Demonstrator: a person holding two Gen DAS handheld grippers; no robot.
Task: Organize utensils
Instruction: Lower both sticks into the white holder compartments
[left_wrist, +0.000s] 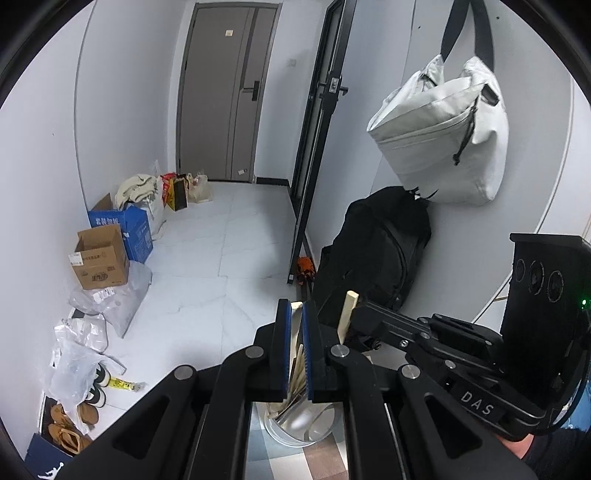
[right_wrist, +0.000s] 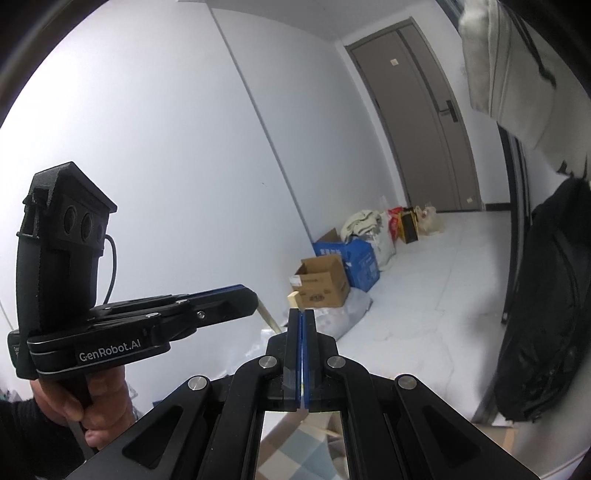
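- The room has white walls, a pale tiled floor (left_wrist: 229, 240) and a grey door (left_wrist: 221, 92) at the far end.
- Along the left wall stand a brown cardboard box (left_wrist: 99, 258) and a blue box (left_wrist: 136, 229), with plastic bags (left_wrist: 110, 306) lying near them.
- On the right wall hangs a light grey bag (left_wrist: 443, 129), and a black backpack (left_wrist: 376, 251) leans just under it.
- At the bottom of the left wrist view there is a checkered cloth (left_wrist: 295, 461). A shiny metal cup (left_wrist: 321, 428) stands on it, holding several utensils upright or leaning.
- The left gripper (left_wrist: 296, 310) is above this cup. Its blue pads are pressed almost together on a thin utensil (right_wrist: 269, 316). In the right wrist view, a pale wooden part of it hangs down below the fingers. I cannot tell which kind of utensil it is.
- The right gripper (right_wrist: 301, 314) has its pads pressed fully together. It pinches a pale wooden stick (right_wrist: 293, 298), and the square end of the stick stands out above the fingertips.
- The two grippers are near each other, the right one just beside the left, both raised over the cup.
- A hand (right_wrist: 96, 398) in a dark sleeve holds the handle of the left gripper.
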